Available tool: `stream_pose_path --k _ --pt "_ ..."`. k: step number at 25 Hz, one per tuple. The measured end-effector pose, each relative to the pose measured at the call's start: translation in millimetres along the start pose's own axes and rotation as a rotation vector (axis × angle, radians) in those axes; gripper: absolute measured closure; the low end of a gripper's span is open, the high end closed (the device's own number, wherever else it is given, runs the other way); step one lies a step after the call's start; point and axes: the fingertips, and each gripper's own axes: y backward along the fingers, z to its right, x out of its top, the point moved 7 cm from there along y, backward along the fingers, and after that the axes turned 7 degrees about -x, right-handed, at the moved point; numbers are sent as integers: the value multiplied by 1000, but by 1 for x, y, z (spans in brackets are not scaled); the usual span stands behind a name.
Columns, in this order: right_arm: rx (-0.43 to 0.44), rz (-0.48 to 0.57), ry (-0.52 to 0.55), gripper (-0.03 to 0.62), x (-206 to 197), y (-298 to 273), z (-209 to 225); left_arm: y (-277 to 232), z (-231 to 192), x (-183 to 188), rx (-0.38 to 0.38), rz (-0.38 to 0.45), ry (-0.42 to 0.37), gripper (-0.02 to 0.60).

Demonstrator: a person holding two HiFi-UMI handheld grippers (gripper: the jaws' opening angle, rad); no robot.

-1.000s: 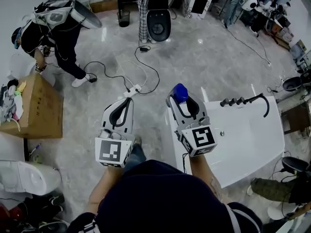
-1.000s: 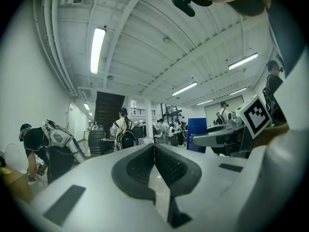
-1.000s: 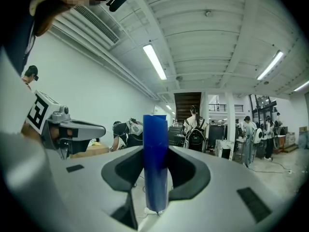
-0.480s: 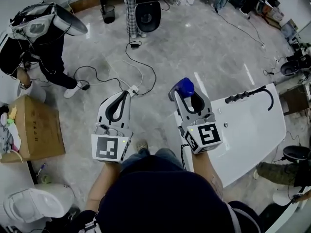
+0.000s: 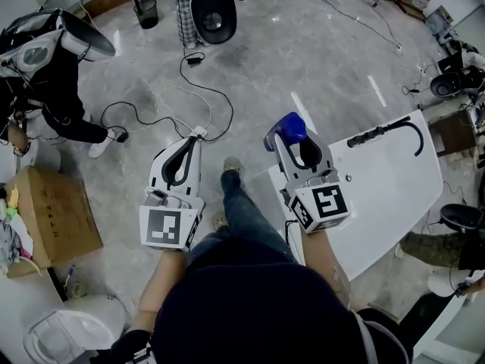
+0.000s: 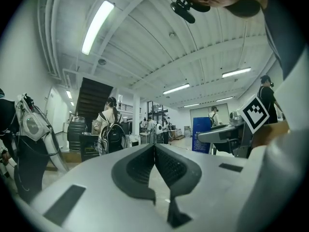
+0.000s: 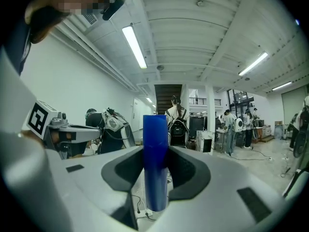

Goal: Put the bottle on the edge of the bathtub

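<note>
While the bottle point(image 5: 287, 127) is up in the air and not yet on the bathtub point(image 5: 383, 203), it sits between the jaws of the right gripper point(image 5: 297, 149), a bit right of the middle of the head view. The jaws are partly open and press on both sides of the bottle, so it is held tight. In the right gripper view it stands straight up, blue, tall and thin. It looks like smooth, hard plastic, so I think it is light and stiff, but it may be slippery. The best place to hold it is round the middle of its body, where the pads are now. The white bathtub fills the right side of the head view, and its near corner is just beside the right gripper. Its edge looks smooth, so a tall bottle could tip there. The left gripper point(image 5: 184, 158), left of the middle, has its jaws closed with nothing in them.
</note>
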Motion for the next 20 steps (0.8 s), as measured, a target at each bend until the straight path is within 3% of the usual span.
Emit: stream_pose_path --k 10,20 --pt "-64 15 -27 430 2 -79 50 -94 -47 -7 -74 -23 1 557" --pt "-184 -1 -33 431 2 -162 149 -255 -84 6 -227 -24 -35 557"
